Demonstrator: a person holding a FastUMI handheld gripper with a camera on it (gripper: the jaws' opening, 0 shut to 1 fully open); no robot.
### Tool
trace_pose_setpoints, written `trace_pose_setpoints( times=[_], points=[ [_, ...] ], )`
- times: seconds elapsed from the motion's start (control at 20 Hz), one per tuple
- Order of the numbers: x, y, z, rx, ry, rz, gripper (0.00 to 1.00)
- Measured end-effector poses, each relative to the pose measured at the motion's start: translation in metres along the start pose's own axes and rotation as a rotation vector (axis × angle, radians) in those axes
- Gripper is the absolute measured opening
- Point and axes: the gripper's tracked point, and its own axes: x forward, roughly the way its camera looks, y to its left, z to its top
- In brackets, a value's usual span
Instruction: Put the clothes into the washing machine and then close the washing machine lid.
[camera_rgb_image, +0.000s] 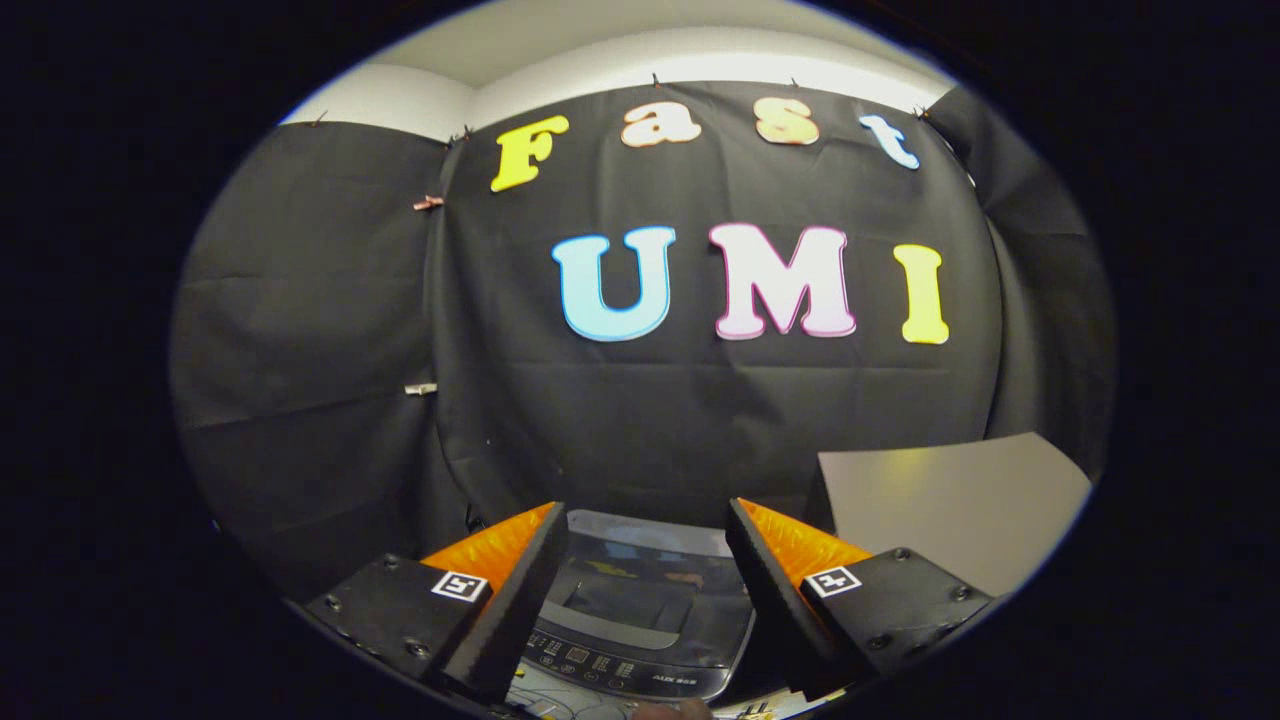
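A dark top-loading washing machine (640, 610) sits below and ahead of me, seen between my two fingers. Its glossy lid (640, 570) lies down flat and mirrors the wall behind. A control panel (620, 668) runs along its near edge. My gripper (648, 520) hangs open above the machine, with nothing between the fingers. No clothes can be made out here.
A grey flat board or tabletop (950, 500) stands to the right of the machine, beyond my right finger. The black cloth wall (640, 400) rises close behind the machine. Some cables or papers (560, 700) lie at the machine's near edge.
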Motion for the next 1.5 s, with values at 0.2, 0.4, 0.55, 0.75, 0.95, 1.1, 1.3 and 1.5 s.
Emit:
trace_pose_setpoints(
  times=[0.2,0.4,0.55,0.75,0.95,1.1,1.3,1.5],
  points=[
    [-0.049,-0.024,0.035,-0.031,-0.102,-0.012,0.99],
    [-0.089,-0.062,0.044,-0.074,-0.15,-0.06,0.99],
    [-0.123,-0.087,0.051,-0.1,-0.18,-0.105,0.99],
    [-0.165,-0.107,0.056,-0.101,-0.233,-0.136,0.98],
    [-0.205,-0.136,0.061,-0.076,-0.293,-0.218,0.98],
    [-0.226,-0.146,0.061,-0.065,-0.308,-0.239,0.98],
    [-0.237,-0.152,0.057,-0.1,-0.306,-0.25,0.97],
    [-0.241,-0.153,0.063,-0.104,-0.317,-0.252,0.97]
  ],
)
